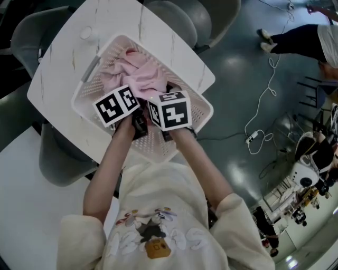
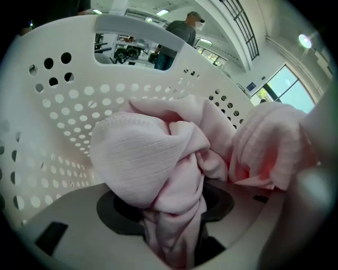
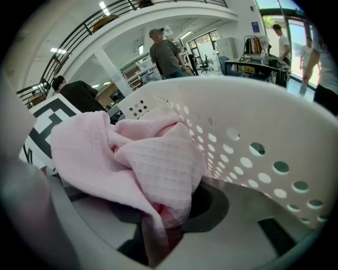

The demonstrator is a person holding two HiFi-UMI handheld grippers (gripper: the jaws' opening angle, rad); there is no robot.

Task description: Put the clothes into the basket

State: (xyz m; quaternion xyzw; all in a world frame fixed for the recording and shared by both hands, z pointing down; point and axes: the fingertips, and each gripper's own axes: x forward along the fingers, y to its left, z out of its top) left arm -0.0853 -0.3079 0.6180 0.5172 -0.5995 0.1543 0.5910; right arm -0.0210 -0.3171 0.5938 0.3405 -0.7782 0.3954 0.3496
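A crumpled pale-pink waffle-knit garment (image 1: 138,74) lies bunched inside the white perforated plastic basket (image 1: 196,106), which stands upright on the white counter (image 1: 58,79).

White table (image 1: 62,79), grey chairs (image 1: 221,17)

I am looking down on a white marbled table (image 1: 174,47) with grey chairs (image 1: 216,16) standing around it and a second white table (image 1: 26,184) lying at the lower left. The dark, glossy floor (image 1: 237,68) is reflecting light, and a white cable (image 1: 262,100) is trailing across it to a power strip (image 1: 250,138). Ceiling lamps (image 3: 104,7) are glowing near a railed balcony (image 3: 90,26). Daylight is coming through tall windows (image 2: 288,87), and a person in a cap (image 3: 165,52) is standing in the distance.
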